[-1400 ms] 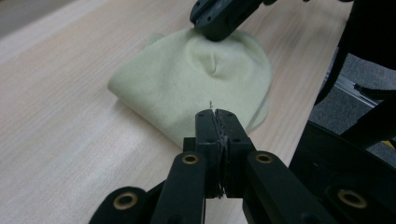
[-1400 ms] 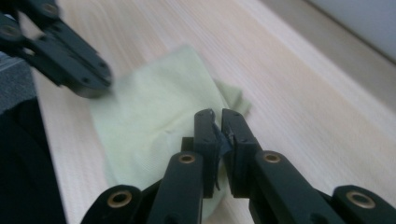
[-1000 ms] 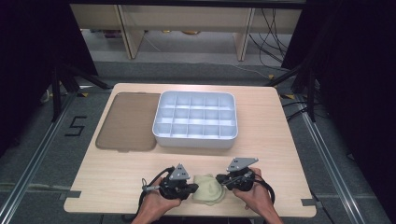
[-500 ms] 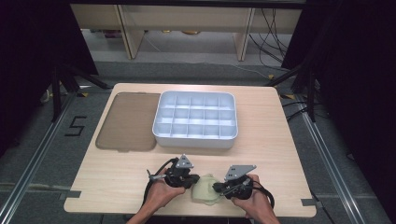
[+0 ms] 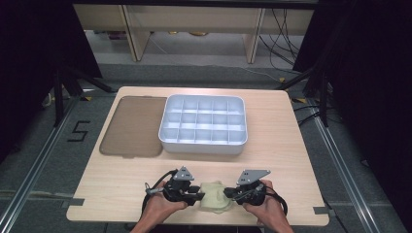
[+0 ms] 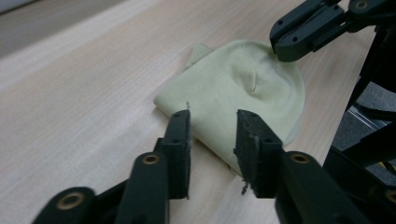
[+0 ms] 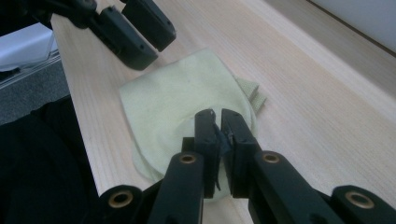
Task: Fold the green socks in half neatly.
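A pale yellow-green cloth [image 5: 214, 196] lies folded on the wooden table [image 5: 291, 160] near its front edge, between my two grippers. My left gripper [image 5: 199, 194] is at the cloth's left edge. In the left gripper view the cloth [image 6: 243, 88] lies flat beyond the left gripper [image 6: 212, 116]; its jaws have just been opening and stand apart, pressing on nothing. My right gripper [image 5: 229, 194] is at the cloth's right side. In the right gripper view it [image 7: 217, 115] is shut, pinching the cloth [image 7: 177, 98]. Its tips [image 6: 285, 46] rest on the cloth's far edge.
A white tray [image 5: 204, 145] with several empty compartments stands at the middle of the table. A flat brown lid [image 5: 131, 126] lies to its left. The person's hands come in over the front edge. Bare wood lies on both sides of the cloth.
The left hand swung in toward the cloth and then drew back to the left. The cloth lies more compact and folded than a second ago. The right hand has barely moved.
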Action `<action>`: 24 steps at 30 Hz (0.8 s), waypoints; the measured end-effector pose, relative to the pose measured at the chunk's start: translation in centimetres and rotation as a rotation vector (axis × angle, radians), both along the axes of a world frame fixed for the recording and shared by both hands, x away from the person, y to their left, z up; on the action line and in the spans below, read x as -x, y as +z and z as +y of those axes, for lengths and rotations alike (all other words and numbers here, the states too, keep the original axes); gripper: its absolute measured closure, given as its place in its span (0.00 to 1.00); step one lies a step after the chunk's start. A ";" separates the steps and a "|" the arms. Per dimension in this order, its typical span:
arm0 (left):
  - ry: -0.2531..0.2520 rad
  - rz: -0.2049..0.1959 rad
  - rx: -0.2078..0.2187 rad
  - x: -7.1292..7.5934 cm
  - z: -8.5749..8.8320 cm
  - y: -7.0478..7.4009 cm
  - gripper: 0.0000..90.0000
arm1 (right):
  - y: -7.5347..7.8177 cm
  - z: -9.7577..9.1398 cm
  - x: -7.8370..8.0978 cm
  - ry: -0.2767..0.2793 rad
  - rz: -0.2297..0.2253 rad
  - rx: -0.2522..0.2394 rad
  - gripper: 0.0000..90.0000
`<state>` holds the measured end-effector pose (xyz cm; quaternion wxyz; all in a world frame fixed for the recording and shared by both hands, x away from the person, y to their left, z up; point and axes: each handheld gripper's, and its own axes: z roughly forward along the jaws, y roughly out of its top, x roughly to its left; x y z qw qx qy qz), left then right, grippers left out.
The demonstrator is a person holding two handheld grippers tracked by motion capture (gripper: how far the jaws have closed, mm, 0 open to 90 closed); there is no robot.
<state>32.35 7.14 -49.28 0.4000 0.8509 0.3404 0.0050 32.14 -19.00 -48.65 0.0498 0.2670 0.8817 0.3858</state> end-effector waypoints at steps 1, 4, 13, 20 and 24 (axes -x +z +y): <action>0.009 0.000 -0.001 0.0 0.1 0.0 0.67 | 0.1 -0.1 0.0 -0.005 -0.003 -0.001 0.95; 0.043 0.009 -0.014 -0.1 0.5 0.0 0.58 | 0.2 -0.1 0.0 -0.018 -0.005 -0.003 0.95; 0.103 0.085 -0.015 0.6 1.1 -0.2 0.45 | 0.3 -0.2 -0.1 -0.032 -0.008 -0.009 0.94; 0.098 0.065 -0.039 1.0 1.1 -0.1 0.44 | 0.2 -0.1 0.0 -0.023 -0.010 -0.013 0.94; 0.112 0.080 -0.024 1.2 0.9 -0.2 0.46 | 0.2 -0.1 -0.1 -0.023 -0.007 -0.011 0.94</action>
